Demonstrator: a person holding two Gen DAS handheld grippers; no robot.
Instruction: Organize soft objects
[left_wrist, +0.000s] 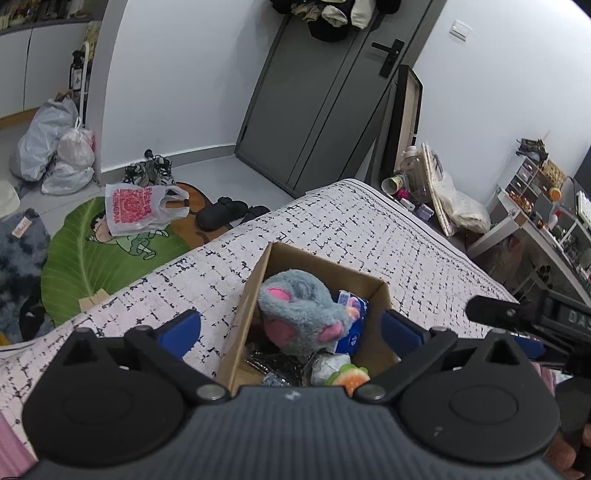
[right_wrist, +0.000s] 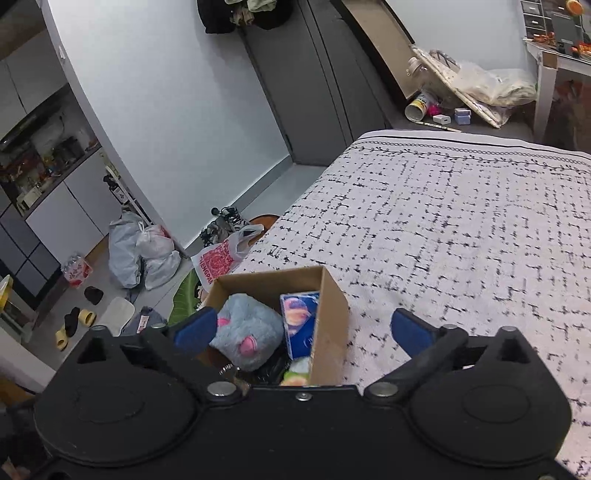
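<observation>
My left gripper (left_wrist: 291, 326) and right gripper (right_wrist: 304, 330) both gape wide, holding nothing. The grey plush mouse (left_wrist: 303, 314) lies inside the cardboard box (left_wrist: 251, 291) on the bed (left_wrist: 369, 229), long axis slanting across the box, pink ears up.

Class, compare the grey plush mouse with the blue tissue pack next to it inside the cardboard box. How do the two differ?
The plush mouse is fluffy grey fur with pink ears; the tissue pack is smooth, glossy blue wrapping with a printed picture. The mouse is rounded and bulky, while the pack is flat-sided and narrower. The mouse lies slumped, whereas the pack stands on end against the box wall. Both sit inside the cardboard box on the bed, untouched by either tongs.
</observation>
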